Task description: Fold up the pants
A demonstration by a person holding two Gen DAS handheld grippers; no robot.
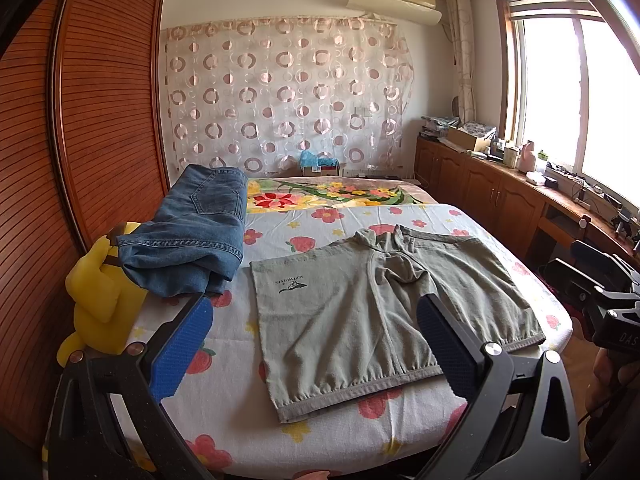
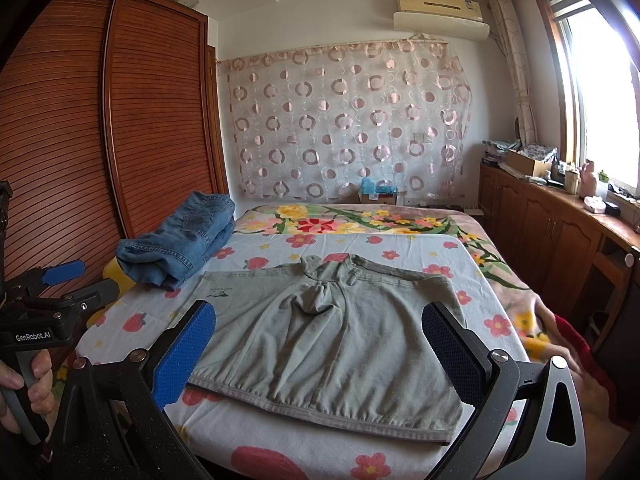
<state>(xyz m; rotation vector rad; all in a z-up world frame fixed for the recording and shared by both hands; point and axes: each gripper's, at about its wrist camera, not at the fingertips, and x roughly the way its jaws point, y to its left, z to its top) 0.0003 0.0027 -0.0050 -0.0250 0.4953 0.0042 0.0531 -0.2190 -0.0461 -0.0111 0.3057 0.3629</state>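
Observation:
Grey-green pants (image 1: 360, 312) (image 2: 332, 340) lie folded flat on a flower-print sheet (image 1: 224, 408) (image 2: 280, 444), hem toward me, waistband away, a small logo at their left corner. My left gripper (image 1: 316, 332) hovers open above the near left part of the pants, blue pads wide apart, nothing between them. My right gripper (image 2: 320, 338) is open too, over the near hem. The left gripper's body (image 2: 44, 312) shows at the left edge of the right wrist view, held by a hand. The right gripper's body (image 1: 604, 300) shows at the right edge of the left wrist view.
Folded blue jeans (image 1: 196, 236) (image 2: 184, 240) sit at the bed's left side, partly on a yellow plush toy (image 1: 100, 300). A wooden slatted wardrobe (image 1: 60, 140) stands on the left. Low cabinets (image 1: 500, 196) with clutter run under the window on the right.

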